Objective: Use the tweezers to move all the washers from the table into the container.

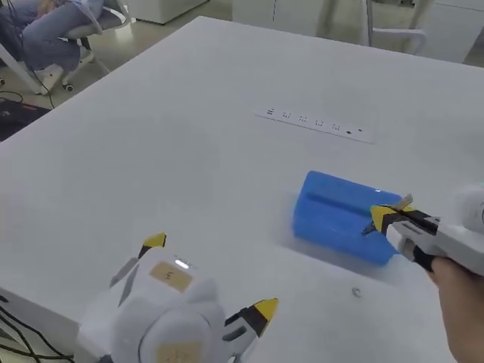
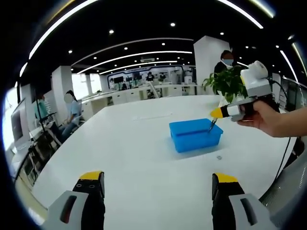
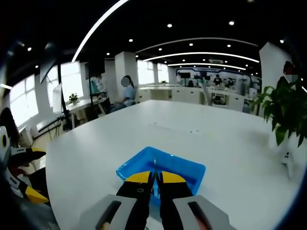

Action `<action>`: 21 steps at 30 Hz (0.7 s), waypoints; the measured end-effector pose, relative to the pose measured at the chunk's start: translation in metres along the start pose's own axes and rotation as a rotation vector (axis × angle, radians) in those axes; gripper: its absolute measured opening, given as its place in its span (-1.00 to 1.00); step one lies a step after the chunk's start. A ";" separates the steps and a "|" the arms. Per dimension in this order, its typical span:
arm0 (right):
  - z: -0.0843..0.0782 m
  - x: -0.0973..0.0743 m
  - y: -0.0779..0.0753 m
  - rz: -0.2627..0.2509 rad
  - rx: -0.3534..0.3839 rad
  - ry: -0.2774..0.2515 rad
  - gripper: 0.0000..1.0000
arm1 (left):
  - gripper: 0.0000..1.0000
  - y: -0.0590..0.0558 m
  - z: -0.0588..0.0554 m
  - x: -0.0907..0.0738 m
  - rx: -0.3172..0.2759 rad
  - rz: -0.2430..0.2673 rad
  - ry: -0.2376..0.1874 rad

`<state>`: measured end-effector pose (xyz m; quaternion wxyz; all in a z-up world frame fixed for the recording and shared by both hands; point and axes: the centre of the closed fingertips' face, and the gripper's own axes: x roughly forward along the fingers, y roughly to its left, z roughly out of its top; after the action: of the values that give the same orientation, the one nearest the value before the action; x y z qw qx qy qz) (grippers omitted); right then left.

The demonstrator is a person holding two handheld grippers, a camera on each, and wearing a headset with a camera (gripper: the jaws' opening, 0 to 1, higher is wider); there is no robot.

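Open-plan office or lab floor. Large white surface [image 1: 151, 151] with a flush power-socket strip [image 1: 315, 124] set into it; a wheeled office chair [image 1: 83, 30] stands beside it. Dark ceiling with long curved light strips [image 2: 134, 53] and small downlights. Rows of white desks [image 2: 144, 91] farther back, a seated person [image 3: 127, 91] at one. White columns [image 2: 208, 62], potted plant [image 3: 280, 108], windows [image 3: 21, 103] along one side.

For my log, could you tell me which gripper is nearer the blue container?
Right. The right gripper holds tweezers over the blue container; the left gripper is well short of it.
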<state>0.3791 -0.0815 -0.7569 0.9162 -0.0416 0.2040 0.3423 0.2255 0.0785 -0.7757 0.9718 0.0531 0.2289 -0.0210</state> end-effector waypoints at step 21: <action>-0.068 -0.019 0.009 0.028 0.047 0.114 -0.95 | 0.89 -0.003 -0.002 0.000 0.007 -0.010 0.012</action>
<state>0.3370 -0.1005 -0.8104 0.8990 -0.0365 0.2647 0.3471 0.2242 0.0758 -0.7775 0.9701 0.0557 0.2349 -0.0265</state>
